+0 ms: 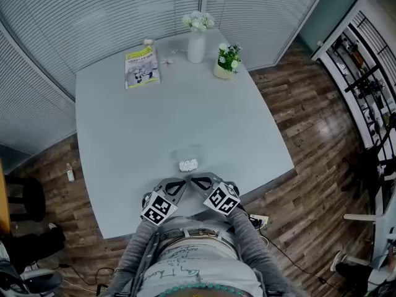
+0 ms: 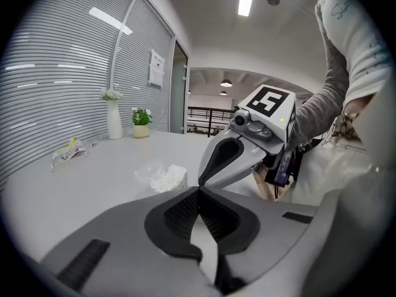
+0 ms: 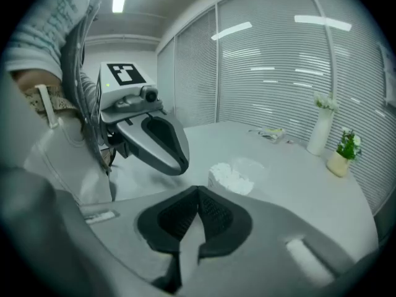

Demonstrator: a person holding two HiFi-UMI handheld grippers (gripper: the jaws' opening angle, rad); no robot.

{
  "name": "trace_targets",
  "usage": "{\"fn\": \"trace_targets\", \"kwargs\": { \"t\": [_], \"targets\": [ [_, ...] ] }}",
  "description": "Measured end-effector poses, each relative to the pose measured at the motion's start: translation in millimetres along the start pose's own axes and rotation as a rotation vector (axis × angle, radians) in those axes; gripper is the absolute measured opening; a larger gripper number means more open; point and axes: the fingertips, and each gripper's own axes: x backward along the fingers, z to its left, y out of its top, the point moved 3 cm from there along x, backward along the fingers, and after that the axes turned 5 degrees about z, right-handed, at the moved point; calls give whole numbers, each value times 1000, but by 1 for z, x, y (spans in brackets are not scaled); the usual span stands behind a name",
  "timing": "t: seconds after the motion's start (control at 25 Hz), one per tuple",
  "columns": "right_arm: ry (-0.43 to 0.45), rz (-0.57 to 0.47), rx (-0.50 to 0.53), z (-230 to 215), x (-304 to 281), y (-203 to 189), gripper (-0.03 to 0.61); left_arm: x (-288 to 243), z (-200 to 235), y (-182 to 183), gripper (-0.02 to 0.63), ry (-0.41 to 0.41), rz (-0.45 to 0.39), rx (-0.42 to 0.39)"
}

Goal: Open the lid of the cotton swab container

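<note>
Our left gripper [image 2: 198,190], right gripper [image 3: 198,189] both closed, empty | small clear plastic cotton swab container [image 1: 189,164] looks light, slippery; we'd pinch its rim.

Nothing readable here, honestly

The booklet [image 1: 142,68] at the table's [image 1: 117,141] far end has a yellow-green cover, but the print's way too tiny. The posted sheet [image 2: 156,68] in the left gripper view is a blur, and the scribbly lettering on the person's shirt [image 1: 185,258] won't resolve either.

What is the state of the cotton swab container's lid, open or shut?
Open. The cotton swab container is uncovered on top, and its clear lid lies flat beside it.
</note>
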Motion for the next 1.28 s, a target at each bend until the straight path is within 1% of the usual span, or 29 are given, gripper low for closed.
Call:
{"fn": "trace_targets", "kwargs": {
  "t": [0.2, 0.36, 0.56, 0.64, 0.76, 0.88, 1.04, 1.28],
  "targets": [
    [-58, -112, -21, -12, 18, 24, 2, 12, -1, 17, -2, 43, -59, -19],
    [-87, -190, -27, -16, 33, 42, 2, 22, -2, 28, -2, 56, -91, -18],
    [-99, -208, -21, -17, 36, 49, 2, 27, 2, 41, -2, 61, -149, -12],
    [-101, -205, -18, -17, 38, 50, 2, 30, 4, 45, -2, 60, -163, -1],
    [-103, -207, -19, -16, 42, 52, 2, 33, 5, 51, -2, 72, -182, -6],
    [-100, -262, -10, -16, 51, 66, 2, 40, 7, 60, -2, 88, -216, 2],
    [-104, -311, 1, -16, 65, 83, 2, 53, 9, 75, -2, 113, -268, 11],
    [-126, -406, 16, -18, 91, 112, 2, 72, 10, 101, -2, 116, -347, 23]
  ]
}}
